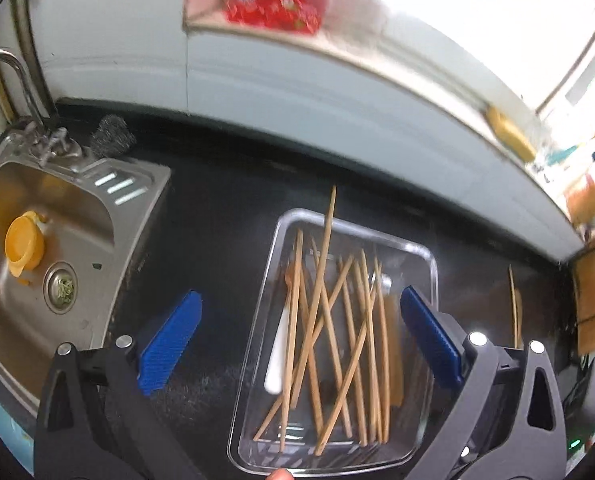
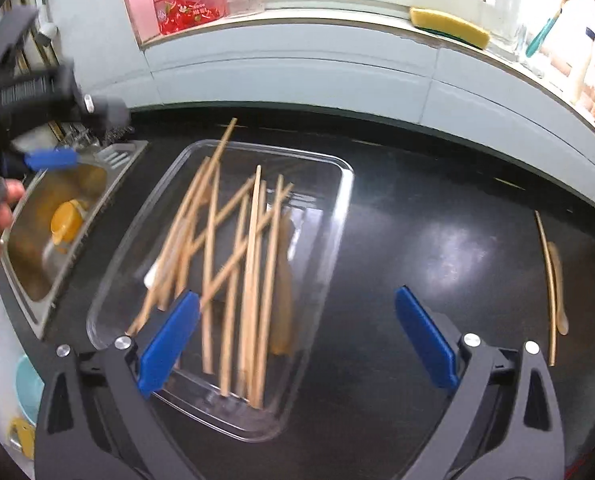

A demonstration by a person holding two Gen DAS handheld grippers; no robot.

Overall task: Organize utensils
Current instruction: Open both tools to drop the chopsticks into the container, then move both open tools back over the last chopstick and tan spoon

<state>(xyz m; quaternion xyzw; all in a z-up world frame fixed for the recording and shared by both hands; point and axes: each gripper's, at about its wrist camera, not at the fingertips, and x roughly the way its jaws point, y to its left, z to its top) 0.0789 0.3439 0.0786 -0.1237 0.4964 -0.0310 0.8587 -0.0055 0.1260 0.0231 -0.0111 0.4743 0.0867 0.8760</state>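
Note:
A clear glass tray [image 1: 431,276] [image 2: 337,216] sits on the black counter and holds several wooden chopsticks [image 1: 325,320] [image 2: 253,264], a white utensil [image 1: 277,356] and a wooden spoon [image 2: 285,280]. My left gripper [image 1: 301,316] is open and empty above the tray's left part. My right gripper [image 2: 297,320] is open and empty above the tray's near right edge. A loose chopstick [image 2: 547,280] [image 1: 513,308] and a small wooden spoon [image 2: 557,288] lie on the counter to the right. The left gripper also shows in the right wrist view [image 2: 53,160] over the sink.
A steel sink [image 1: 97,240] [image 2: 37,288] with a yellow cup [image 1: 23,246] [image 2: 67,220] lies left of the tray. A faucet [image 1: 17,76] and steel scrubber [image 1: 111,136] stand behind it. A yellow sponge [image 2: 449,28] rests on the white ledge, and a red packet [image 2: 185,0] leans there.

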